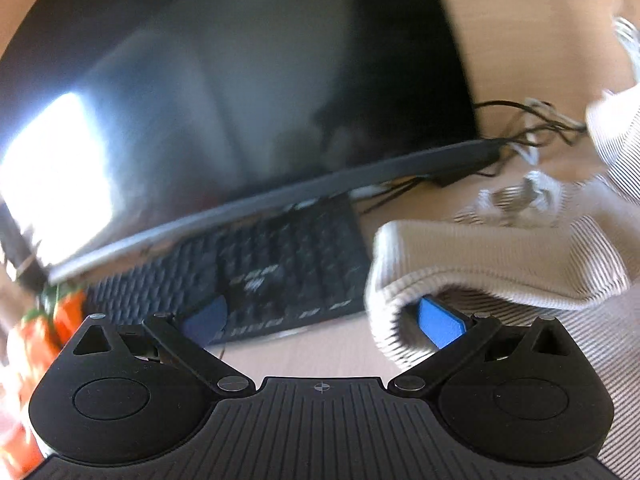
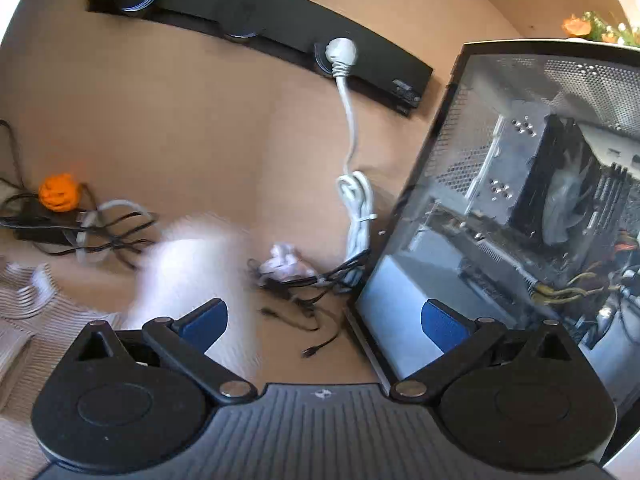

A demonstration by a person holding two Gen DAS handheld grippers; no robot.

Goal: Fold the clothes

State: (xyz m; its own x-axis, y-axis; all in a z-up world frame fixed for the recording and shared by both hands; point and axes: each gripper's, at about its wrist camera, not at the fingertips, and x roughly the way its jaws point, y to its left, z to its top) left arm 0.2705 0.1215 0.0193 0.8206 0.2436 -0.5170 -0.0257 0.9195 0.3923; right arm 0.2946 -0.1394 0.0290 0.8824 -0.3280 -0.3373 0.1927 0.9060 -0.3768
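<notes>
Hovering with fingers spread wide, the left hand-held gripper (image 1: 322, 322) meets a striped cream garment (image 1: 500, 256) whose ribbed hem drapes over its right blue pad, beside a black keyboard (image 1: 260, 272) and monitor (image 1: 240, 100). The right hand-held gripper (image 2: 324, 322), also spread and empty, faces a wooden tabletop (image 2: 180, 120) beside a computer case (image 2: 520, 200).

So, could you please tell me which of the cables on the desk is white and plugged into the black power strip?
The thick white cable: its plug sits in the power strip, its slack tied in a bundle. The others are thin, black, tangled cables.
</notes>
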